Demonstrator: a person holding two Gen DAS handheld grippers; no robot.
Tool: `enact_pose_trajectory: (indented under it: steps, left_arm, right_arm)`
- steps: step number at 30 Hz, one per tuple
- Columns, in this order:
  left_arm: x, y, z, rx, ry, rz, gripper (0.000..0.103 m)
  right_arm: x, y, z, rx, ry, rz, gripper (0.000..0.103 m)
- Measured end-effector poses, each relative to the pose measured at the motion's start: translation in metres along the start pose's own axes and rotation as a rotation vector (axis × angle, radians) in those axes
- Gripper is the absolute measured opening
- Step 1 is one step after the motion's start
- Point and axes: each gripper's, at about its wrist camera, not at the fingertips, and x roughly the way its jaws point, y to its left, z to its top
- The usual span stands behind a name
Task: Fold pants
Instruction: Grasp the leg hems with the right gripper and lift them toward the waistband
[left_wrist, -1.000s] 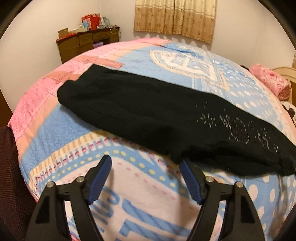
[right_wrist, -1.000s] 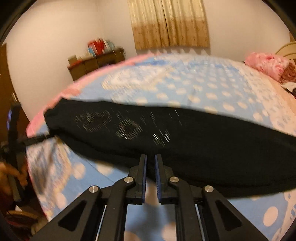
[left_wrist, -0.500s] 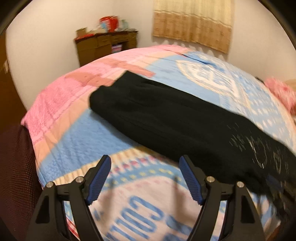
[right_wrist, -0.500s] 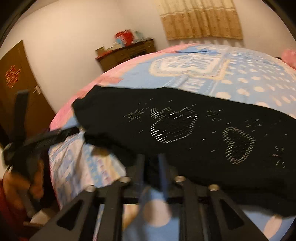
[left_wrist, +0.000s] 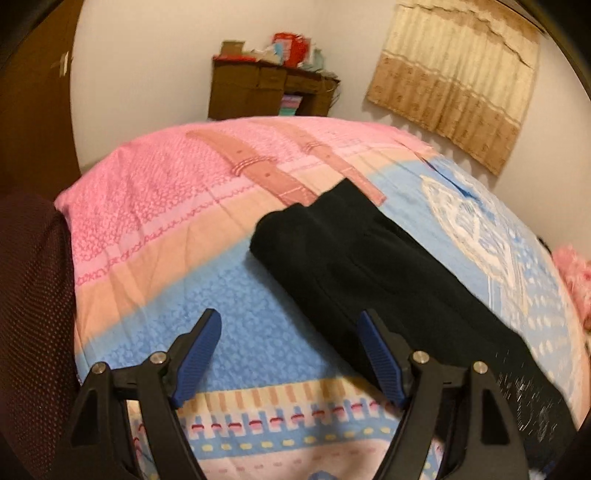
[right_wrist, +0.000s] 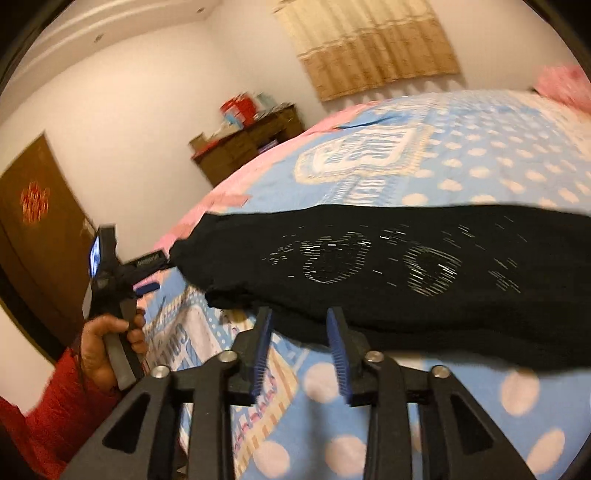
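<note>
Black pants (left_wrist: 373, 269), silvery heart print

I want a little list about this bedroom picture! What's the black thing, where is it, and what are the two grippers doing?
black thing: pants, long and dark with sparkly hearts
where: lying stretched out on the bedspread, which is pink and blue
left gripper: open, holding nothing, near the pants' edge
right gripper: open, fingertips at the pants' near edge, not pinching
behind: brown dresser and curtain
</note>
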Motion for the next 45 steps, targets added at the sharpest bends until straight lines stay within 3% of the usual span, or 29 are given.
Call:
enact_pose_trajectory:
  steps: [1, 2, 5, 10, 14, 18, 22, 24, 26, 28, 30, 31, 32, 33, 35, 39, 45]
  left_arm:
    - [0.001, -0.003, -0.002, 0.018, 0.005, 0.003, 0.083]
    - [0.002, -0.007, -0.005, 0.039, 0.019, 0.004, 0.083]
    - [0.000, -0.010, -0.011, 0.038, 0.044, -0.017, 0.083]
    - [-0.009, -0.015, -0.016, 0.027, 0.069, -0.051, 0.083]
    - [-0.019, -0.023, -0.020, 0.040, 0.080, -0.073, 0.083]
    - [-0.030, -0.026, -0.021, 0.073, 0.070, -0.059, 0.083]
    - [-0.036, -0.022, -0.020, 0.071, 0.069, -0.037, 0.084]
    - [-0.038, -0.019, -0.019, 0.061, 0.070, -0.031, 0.084]
    - [-0.040, -0.017, -0.018, 0.055, 0.067, -0.029, 0.084]
    - [-0.041, -0.016, -0.018, 0.057, 0.063, -0.025, 0.084]
    - [-0.040, -0.017, -0.018, 0.060, 0.068, -0.026, 0.084]
    - [-0.039, -0.018, -0.018, 0.061, 0.071, -0.027, 0.084]
    - [-0.039, -0.019, -0.019, 0.063, 0.073, -0.030, 0.084]
    - [-0.038, -0.020, -0.019, 0.066, 0.073, -0.033, 0.084]
    - [-0.038, -0.021, -0.020, 0.072, 0.074, -0.035, 0.084]
    - [-0.036, -0.016, -0.020, 0.065, 0.079, -0.036, 0.084]
    - [-0.032, -0.004, -0.019, 0.022, 0.085, -0.043, 0.084]
  right_arm:
    - [-0.010, -0.015, -0.002, 0.059, -0.022, -0.012, 0.055]
    - [-0.019, -0.029, -0.002, 0.107, -0.040, -0.019, 0.057]
    - [-0.062, -0.081, -0.008, 0.289, -0.138, -0.064, 0.058]
    - [-0.165, -0.169, -0.033, 0.557, -0.407, -0.244, 0.058]
    - [-0.219, -0.226, -0.056, 0.740, -0.555, -0.358, 0.058]
    - [-0.237, -0.255, -0.059, 0.819, -0.661, -0.379, 0.058]
    - [-0.224, -0.277, -0.046, 0.861, -0.651, -0.379, 0.058]
    - [-0.226, -0.276, -0.042, 0.857, -0.679, -0.407, 0.059]
    - [-0.224, -0.276, -0.036, 0.851, -0.691, -0.429, 0.070]
    - [-0.221, -0.274, -0.031, 0.840, -0.711, -0.455, 0.075]
    - [-0.218, -0.272, -0.023, 0.790, -0.672, -0.497, 0.075]
    - [-0.214, -0.271, -0.018, 0.759, -0.634, -0.530, 0.063]
    - [-0.210, -0.271, -0.013, 0.729, -0.589, -0.544, 0.026]
    - [-0.204, -0.272, -0.009, 0.708, -0.529, -0.543, 0.009]
    - [-0.200, -0.270, -0.007, 0.689, -0.486, -0.581, 0.009]
    - [-0.208, -0.253, 0.007, 0.630, -0.521, -0.606, 0.009]
    - [-0.169, -0.151, 0.078, 0.204, -0.481, -0.589, 0.009]
